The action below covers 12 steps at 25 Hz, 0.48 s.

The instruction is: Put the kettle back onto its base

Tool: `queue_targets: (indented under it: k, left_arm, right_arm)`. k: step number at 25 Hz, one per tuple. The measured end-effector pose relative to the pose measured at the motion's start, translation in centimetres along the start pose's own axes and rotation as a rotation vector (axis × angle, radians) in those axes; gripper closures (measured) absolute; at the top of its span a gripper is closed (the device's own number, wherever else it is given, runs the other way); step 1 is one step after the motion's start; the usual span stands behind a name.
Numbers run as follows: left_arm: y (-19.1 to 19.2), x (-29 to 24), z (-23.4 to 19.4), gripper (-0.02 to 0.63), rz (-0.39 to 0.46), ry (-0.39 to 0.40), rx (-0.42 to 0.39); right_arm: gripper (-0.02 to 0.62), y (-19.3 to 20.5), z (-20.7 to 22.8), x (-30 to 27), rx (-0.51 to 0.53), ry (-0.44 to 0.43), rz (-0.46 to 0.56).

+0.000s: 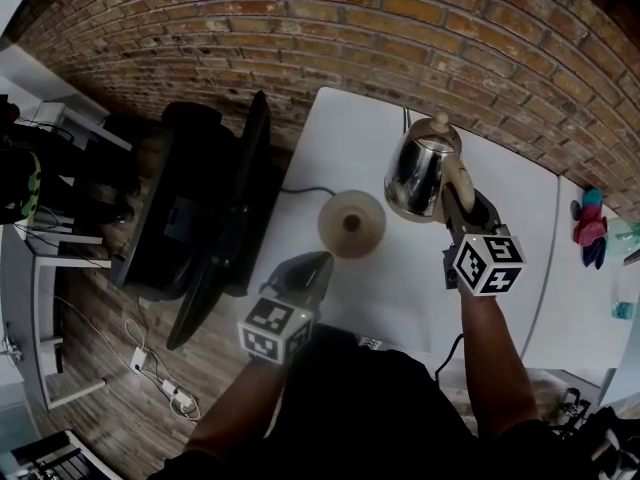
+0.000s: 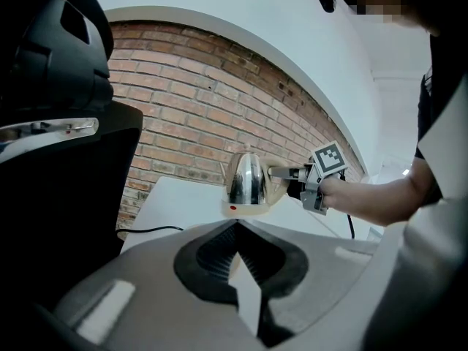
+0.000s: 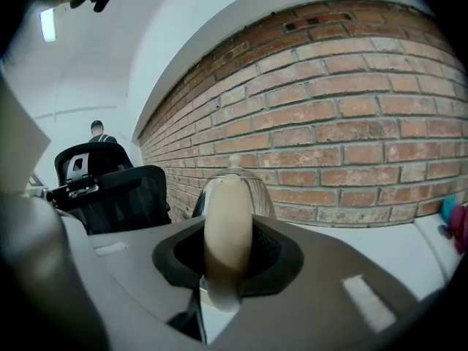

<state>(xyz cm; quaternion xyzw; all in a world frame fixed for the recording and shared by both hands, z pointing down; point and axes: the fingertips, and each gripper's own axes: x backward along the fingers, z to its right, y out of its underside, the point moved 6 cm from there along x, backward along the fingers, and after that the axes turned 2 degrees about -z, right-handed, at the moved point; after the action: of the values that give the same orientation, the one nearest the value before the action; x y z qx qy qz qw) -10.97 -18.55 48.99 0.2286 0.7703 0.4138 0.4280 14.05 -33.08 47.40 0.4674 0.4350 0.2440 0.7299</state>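
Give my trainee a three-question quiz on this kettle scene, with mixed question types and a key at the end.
1. True or false: the kettle sits on its base.
2. What do the right tongs grip? A the cable; B the kettle's handle; C nothing.
3. Fill in: the left tongs hold ___.
Key: 1 false; 2 B; 3 nothing.

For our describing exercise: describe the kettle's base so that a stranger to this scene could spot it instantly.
Find the white table below the brick wall. Toward its left side, by a black cord, lies the base. It is the only flat, round, beige disc; the kettle beside it is tall and shiny.
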Motion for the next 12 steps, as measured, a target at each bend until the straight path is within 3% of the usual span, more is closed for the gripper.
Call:
queue_targets:
  k: [12]
  left_arm:
    - [0.9, 1.9, -0.5, 0.606, 0.023, -0.045, 0.027]
  right_arm:
    - [0.489, 0.1, -5.0, -0.8, 0.041, -0.113, 0.001]
